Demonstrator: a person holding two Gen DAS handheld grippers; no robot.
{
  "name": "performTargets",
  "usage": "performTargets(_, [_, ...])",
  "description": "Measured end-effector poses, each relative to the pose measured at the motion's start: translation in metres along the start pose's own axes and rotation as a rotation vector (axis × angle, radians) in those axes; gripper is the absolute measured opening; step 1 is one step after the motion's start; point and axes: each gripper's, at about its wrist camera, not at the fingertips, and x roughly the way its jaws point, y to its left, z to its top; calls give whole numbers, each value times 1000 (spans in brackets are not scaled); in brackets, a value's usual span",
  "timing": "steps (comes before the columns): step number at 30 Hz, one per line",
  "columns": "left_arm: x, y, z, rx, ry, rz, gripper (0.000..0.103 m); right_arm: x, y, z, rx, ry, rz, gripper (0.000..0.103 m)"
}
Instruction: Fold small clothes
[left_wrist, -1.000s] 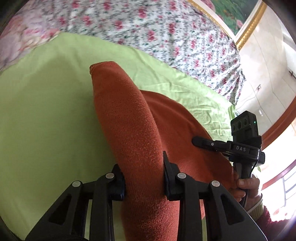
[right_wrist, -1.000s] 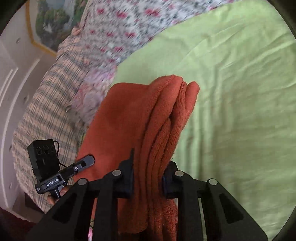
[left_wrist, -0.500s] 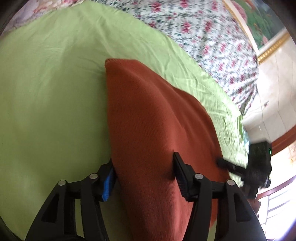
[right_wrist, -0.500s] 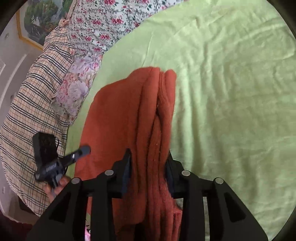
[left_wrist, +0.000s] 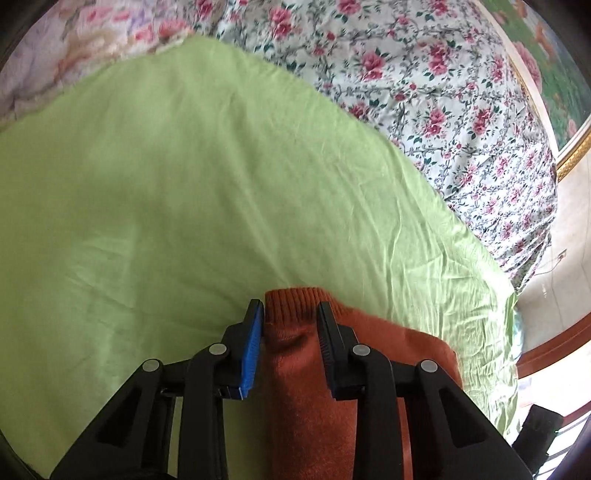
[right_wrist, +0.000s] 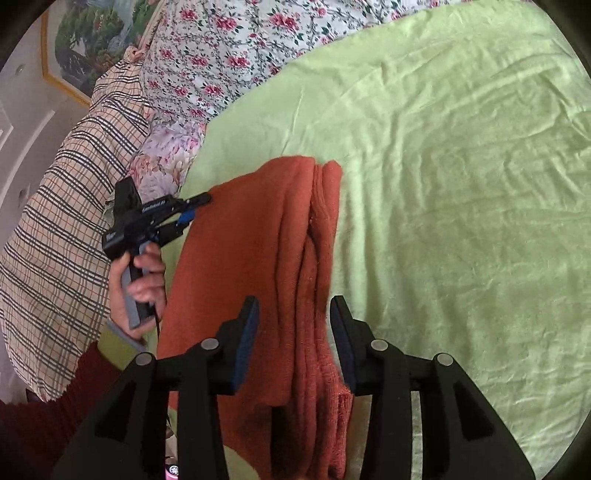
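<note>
A rust-orange knit garment (right_wrist: 258, 258) lies folded on the green sheet (right_wrist: 443, 184), its stacked folded edges along its right side. My right gripper (right_wrist: 293, 314) is open, its jaws spread on either side of the near folded edge, not pinching it. My left gripper (left_wrist: 290, 314) is open around the garment's ribbed corner (left_wrist: 295, 299), which sits loosely between the jaws. The left gripper also shows in the right wrist view (right_wrist: 195, 208), held in a hand at the garment's far left corner.
A floral quilt (left_wrist: 424, 92) borders the green sheet (left_wrist: 184, 184) at the back. A plaid cover (right_wrist: 62, 221) and a floral pillow (right_wrist: 166, 158) lie at the left. A framed picture (right_wrist: 81, 48) hangs on the wall. Floor (left_wrist: 565, 288) shows beyond the bed's right edge.
Both grippers let go of the orange garment and opened. The garment was laid down flat on the sheet. The left gripper drew back to the garment's corner.
</note>
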Motion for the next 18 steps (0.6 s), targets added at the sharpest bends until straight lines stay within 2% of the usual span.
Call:
performTargets(3, [-20,-7,-16,31,-31,19,45,-6,8,2,-27,-24,-8,42])
performTargets(8, [-56,-15,-71,73,-38,16,51,-4,16,6,-69,-27,-12,42])
performTargets(14, [-82,-19,-133,99,-9,13,58,19,23,11,-87,27,-44,41])
performTargets(15, [-82,-19,-138,103,2,20,59,26,21,12,-46,77,-98,37])
performTargets(16, [-81,-21,-143,111,13,33,59,31,18,12,-32,91,-107,29])
performTargets(17, [-81,-22,-149,120,28,52,59,36,16,14,-25,104,-111,11])
performTargets(18, [-81,-22,-153,123,35,58,59,36,18,15,-26,106,-117,10])
